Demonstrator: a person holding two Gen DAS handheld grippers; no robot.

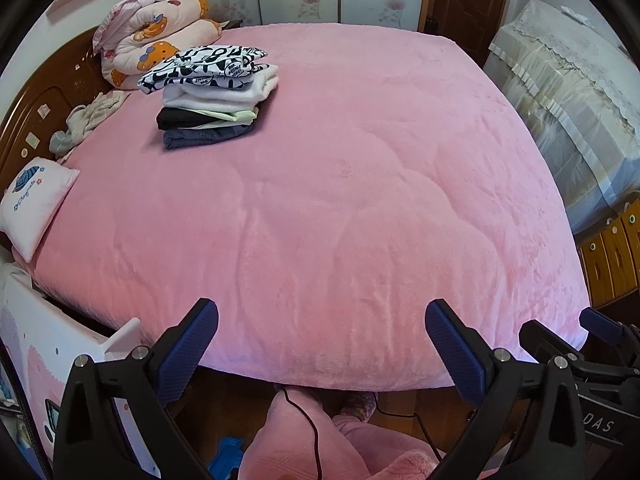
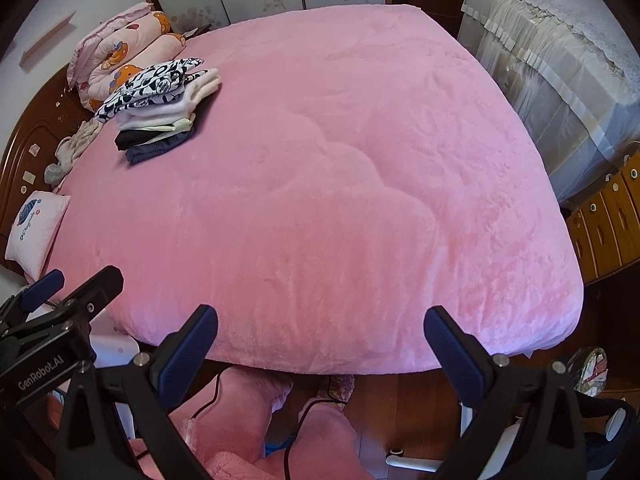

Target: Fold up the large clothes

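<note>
A stack of folded clothes point(image 1: 212, 92) lies at the far left of the pink bed point(image 1: 340, 200), topped by a black-and-white patterned piece; the same stack point(image 2: 160, 108) shows in the right wrist view. My left gripper point(image 1: 322, 328) hangs open over the bed's near edge with nothing between its blue-padded fingers. My right gripper point(image 2: 320, 334) is open too, also empty, over the same edge. Each gripper appears at the side of the other's view. No unfolded garment lies on the spread of the bed point(image 2: 340, 180).
A rolled cartoon quilt point(image 1: 156, 36) and a small pink pillow point(image 1: 34, 208) sit by the wooden headboard point(image 1: 44, 100), with crumpled pale cloth point(image 1: 86, 120) between them. A covered cabinet point(image 1: 568, 92) and wooden drawers point(image 1: 612, 256) stand right. A person's pink-clad legs point(image 1: 304, 436) and cable are below.
</note>
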